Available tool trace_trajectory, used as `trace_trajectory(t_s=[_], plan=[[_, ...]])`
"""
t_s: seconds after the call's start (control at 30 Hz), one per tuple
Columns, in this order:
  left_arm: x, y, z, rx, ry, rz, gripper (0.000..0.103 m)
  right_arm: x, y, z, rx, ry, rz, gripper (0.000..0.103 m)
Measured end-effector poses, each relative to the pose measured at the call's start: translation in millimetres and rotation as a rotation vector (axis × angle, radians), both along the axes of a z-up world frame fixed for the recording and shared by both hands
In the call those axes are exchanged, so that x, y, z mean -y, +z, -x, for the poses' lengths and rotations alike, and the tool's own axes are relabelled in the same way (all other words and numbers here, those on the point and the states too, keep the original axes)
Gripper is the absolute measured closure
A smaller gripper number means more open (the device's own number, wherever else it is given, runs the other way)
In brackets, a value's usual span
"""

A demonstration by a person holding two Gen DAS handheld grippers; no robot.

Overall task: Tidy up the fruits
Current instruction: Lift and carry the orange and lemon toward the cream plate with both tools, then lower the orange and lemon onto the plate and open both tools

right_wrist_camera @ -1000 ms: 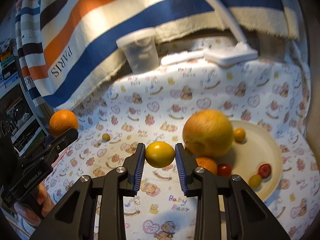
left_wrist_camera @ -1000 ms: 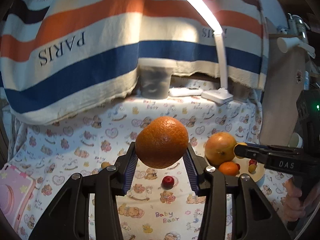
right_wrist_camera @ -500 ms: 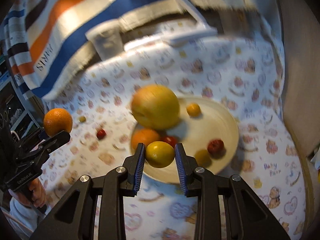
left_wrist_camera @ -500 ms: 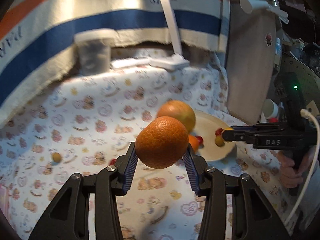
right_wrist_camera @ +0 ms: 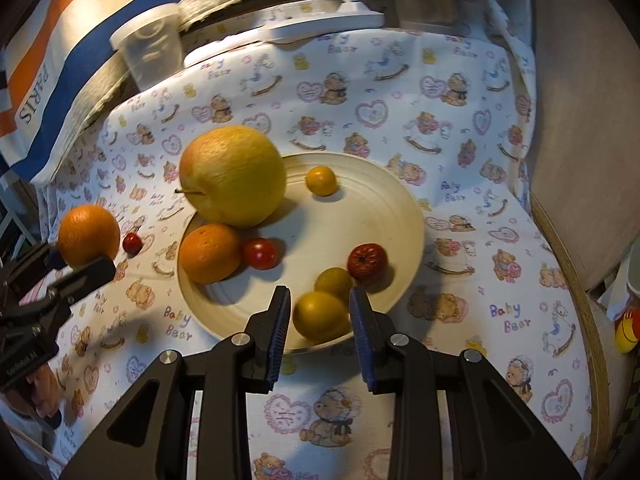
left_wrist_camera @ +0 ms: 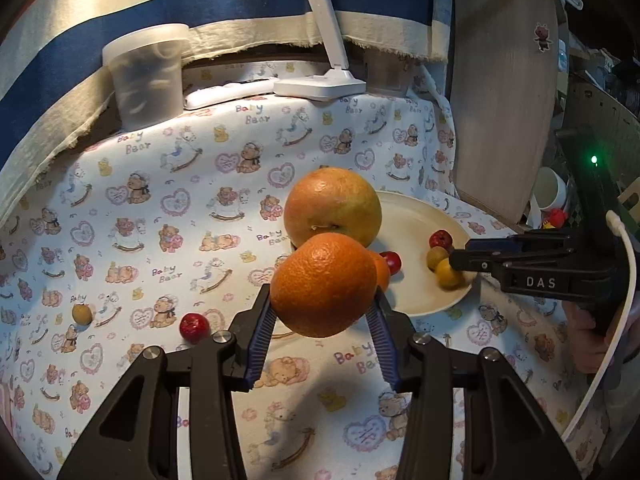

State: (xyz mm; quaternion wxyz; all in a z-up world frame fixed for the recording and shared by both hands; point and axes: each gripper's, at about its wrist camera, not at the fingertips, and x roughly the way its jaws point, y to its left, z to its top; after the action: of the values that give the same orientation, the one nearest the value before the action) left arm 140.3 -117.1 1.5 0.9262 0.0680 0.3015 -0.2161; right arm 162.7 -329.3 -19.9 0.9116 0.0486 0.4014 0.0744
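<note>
Where left-wrist view reaches, loose yellow fruit

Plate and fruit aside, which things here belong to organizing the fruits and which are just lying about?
Part of the job:
- left gripper holding an orange
- right gripper holding a yellow fruit
- plate with the large yellow-orange fruit
- red fruit and small yellow fruit loose on the cloth

Lying about:
- plastic tub
- desk lamp
- striped towel
</note>
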Motion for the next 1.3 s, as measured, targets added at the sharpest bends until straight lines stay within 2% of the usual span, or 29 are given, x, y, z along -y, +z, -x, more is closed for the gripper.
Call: trace_trajectory(t_s=[0.13,0.37,0.53,0.7,0.97,1.23,1.3], plan=[[14.8,-5.7,-4.3,-0.015,-0.019,-0.02,0.059,8.4,1.4,-3.6,0.019,-0.061,0.04,0.071],[42.5,-6.8,-6.8,-0.032,-0.082,-0.042,0.059,26.8,9.3,0.0,0.047,-0.101,-0.03,0.071],[61.6,-18.9,-7.1,-0.053,-0.117,-0.057,0.059,40.1,12.1,4.5,0.052,-0.126,-0.109,0.071],[76.5,-25.1,-8.6,-0.037,-0.12,-0.101,0.058,39.6,13.1,5.3,0.055,-0.125,-0.108,0.071],[85.1,-29.3,-8.3,-0.027,-0.128,-0.143,0.057,46.2,16.1,9.2,0.068,-0.141,-0.133,0.071],[80.2,-27.9,-8.3,-0.026,-0.117,-0.128,0.053,45.2,13.4,7.4,0.061,-0.146,-0.127,0.071],[77.9,-26.7,-6.3,-0.019,-0.112,-0.125,0.049,46.1,13.8,7.5,0.066,-0.151,-0.129,0.071]])
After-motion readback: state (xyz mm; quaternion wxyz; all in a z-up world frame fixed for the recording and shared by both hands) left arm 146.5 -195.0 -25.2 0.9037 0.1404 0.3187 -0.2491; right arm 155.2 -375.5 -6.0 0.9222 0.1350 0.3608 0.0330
